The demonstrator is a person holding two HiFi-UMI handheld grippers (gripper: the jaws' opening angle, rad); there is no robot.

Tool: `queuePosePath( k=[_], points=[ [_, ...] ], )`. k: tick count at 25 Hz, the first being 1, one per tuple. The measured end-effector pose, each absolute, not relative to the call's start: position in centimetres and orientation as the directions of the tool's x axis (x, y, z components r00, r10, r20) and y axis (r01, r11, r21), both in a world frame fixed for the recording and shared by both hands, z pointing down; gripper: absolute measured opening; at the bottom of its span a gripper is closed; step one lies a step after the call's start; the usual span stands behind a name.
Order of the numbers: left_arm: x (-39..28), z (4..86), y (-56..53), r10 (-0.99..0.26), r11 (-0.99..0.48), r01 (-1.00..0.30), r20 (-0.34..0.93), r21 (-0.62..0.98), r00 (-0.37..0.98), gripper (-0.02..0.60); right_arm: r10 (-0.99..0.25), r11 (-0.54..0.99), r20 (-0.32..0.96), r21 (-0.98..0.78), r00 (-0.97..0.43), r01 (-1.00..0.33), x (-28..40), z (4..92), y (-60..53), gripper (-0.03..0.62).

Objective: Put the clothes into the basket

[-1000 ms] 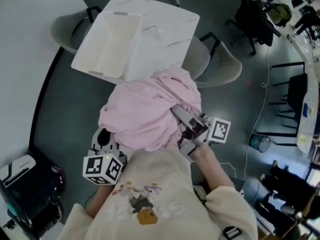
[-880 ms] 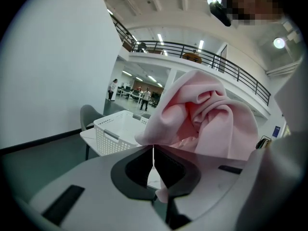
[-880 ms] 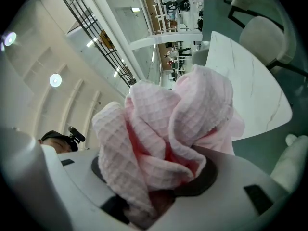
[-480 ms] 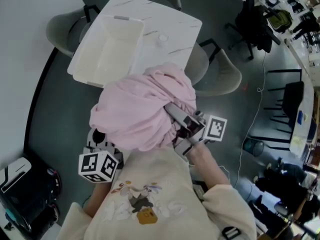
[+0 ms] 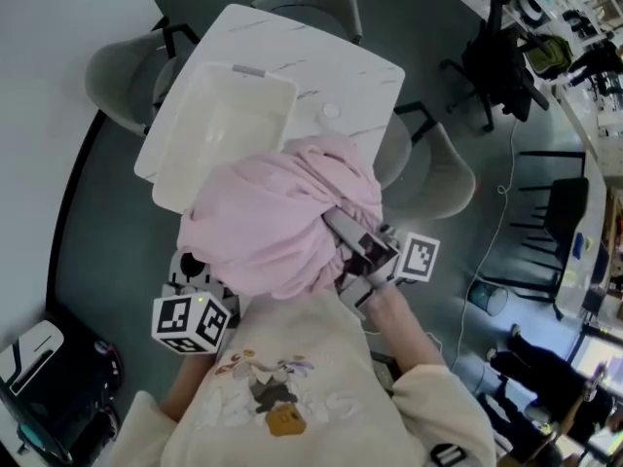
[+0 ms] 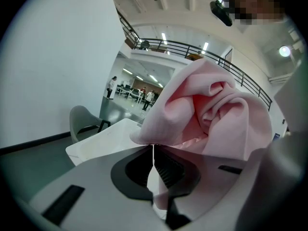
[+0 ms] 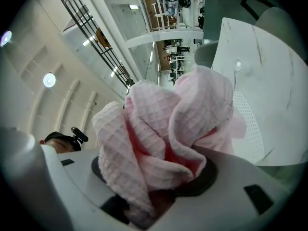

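1. Pink waffle cloth (image 5: pixel 277 227) is held bunched up in the air by both grippers.
2. The left gripper (image 6: pixel 153 153) is seen with its jaws pressed together on a thin fold of the cloth.
3. The right gripper (image 7: pixel 163 191) is clamped on a thick wad of it.
4. A white basket (image 5: pixel 229 125) is set on the marble table (image 5: pixel 346 76); in the head view its near end is overlapped by the cloth.
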State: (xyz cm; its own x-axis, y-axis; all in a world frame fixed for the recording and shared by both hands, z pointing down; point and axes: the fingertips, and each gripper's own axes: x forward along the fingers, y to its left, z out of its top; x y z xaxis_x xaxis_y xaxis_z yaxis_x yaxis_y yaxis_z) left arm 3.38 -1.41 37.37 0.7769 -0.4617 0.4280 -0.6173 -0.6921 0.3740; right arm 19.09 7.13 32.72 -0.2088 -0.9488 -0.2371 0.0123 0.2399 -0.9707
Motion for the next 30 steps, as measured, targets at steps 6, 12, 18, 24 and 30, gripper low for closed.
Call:
queuePosePath(
  k=[6,12,18,24,30],
  points=[
    [4.8,38.4,-7.1,-0.433,-0.672,-0.612,0.449,0.416,0.781,0.015,-0.961,0.219,-0.213,-0.976,-0.176,-0.016,20.4,33.5,2.4,0.261],
    [6.0,38.6,-10.3,-0.414,-0.683,-0.599,0.454,0.418,0.789,0.015,-0.965,0.195,-0.185,-0.980,-0.184,-0.037,21.5,33.4,-1.0,0.261],
    [6.1,39.1,-11.0,-0.455,-0.638,-0.642,0.465,0.424,0.759,0.015,-0.957,0.168,-0.144,-0.983,-0.253,-0.073,22.5,33.1,-3.7,0.261],
    [5.4,38.8,-10.6,-0.535,-0.562,-0.707,0.463,0.429,0.707,0.015,-0.923,0.164,-0.137,-0.986,-0.360,-0.044,22.5,33.1,-6.2,0.261],
    [3.8,38.7,-10.4,-0.610,-0.485,-0.768,0.467,0.418,0.640,0.015,-0.874,0.187,-0.159,-0.982,-0.459,-0.016,21.6,33.0,-8.8,0.261]
  ],
)
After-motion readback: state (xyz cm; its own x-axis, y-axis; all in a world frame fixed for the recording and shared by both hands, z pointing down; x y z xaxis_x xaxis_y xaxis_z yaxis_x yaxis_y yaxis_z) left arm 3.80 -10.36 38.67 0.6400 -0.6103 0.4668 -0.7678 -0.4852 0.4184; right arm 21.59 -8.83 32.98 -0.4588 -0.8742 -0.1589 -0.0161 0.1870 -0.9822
